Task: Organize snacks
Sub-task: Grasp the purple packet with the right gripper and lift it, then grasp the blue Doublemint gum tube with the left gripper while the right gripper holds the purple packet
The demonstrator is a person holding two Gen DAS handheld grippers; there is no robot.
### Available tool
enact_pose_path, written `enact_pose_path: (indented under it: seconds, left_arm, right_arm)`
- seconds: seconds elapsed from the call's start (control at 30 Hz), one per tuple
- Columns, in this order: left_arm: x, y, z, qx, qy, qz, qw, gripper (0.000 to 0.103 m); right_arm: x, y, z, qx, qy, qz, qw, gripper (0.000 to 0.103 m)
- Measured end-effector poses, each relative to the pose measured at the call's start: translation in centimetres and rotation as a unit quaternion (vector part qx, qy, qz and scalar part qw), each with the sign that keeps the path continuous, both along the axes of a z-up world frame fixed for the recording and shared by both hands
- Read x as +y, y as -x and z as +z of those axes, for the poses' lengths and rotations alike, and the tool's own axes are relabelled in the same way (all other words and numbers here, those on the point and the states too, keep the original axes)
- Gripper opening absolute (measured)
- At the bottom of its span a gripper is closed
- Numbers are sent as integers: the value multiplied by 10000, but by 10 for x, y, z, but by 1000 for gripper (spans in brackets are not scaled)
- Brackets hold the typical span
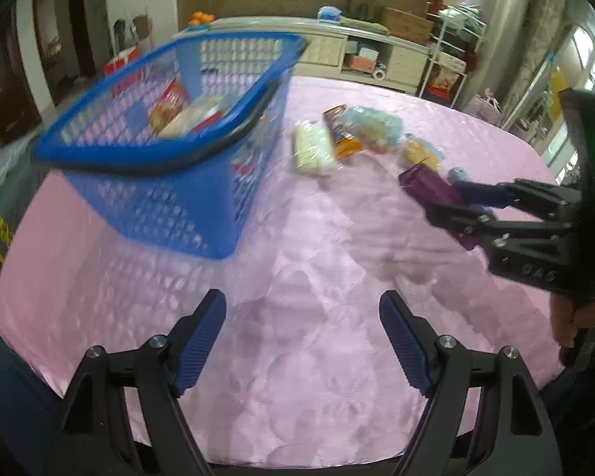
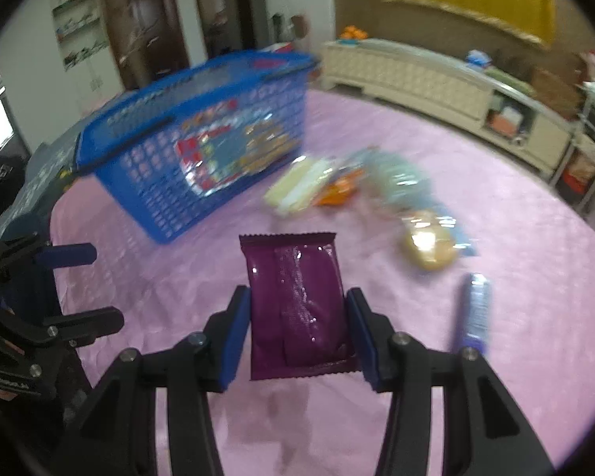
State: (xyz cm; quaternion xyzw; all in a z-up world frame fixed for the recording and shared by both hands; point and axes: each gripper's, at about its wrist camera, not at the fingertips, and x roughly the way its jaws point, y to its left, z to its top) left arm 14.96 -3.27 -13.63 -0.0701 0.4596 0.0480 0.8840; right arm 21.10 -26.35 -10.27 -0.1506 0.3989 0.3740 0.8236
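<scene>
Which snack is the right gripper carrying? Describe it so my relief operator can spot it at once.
Start at the blue basket on the pink cloth, then come toward the camera to the right gripper. Clamped between its blue-padded fingers is a flat, glossy purple packet with crimped ends. It is the only dark purple wrapper; the loose snacks beyond it are pale, orange or clear-wrapped.

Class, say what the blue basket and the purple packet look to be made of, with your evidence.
Blue basket: seemingly rigid moulded plastic, judging by its lattice of holes. Purple packet: probably glossy plastic film, with bright glints and a crimped, zigzag top edge.
</scene>
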Motion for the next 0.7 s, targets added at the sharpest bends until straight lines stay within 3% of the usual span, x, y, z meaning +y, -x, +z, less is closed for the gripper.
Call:
enact_pose_path:
  seconds: [0.17,0.4,0.57,0.7]
  left_arm:
    - [-32,-16,24,-217,-212,-344,9989,78]
    - [-68,-61,51,-387,-303,-642,9967,78]
    - [-93,-96,56,-386,-313,-894,9948,78]
    - [-112,-123,51,-257,-319,-1106,9930,78]
  right_arm:
    - [-44,-18,24,-117,-412,-475,9980,53]
    - [-89,-57,23,90,-615,-1466,9872,53]
    - [-113,-71,23,-229,-463,-2107,9762,53]
    - [-137,-81,18,-162,-565,-2519,9660,53]
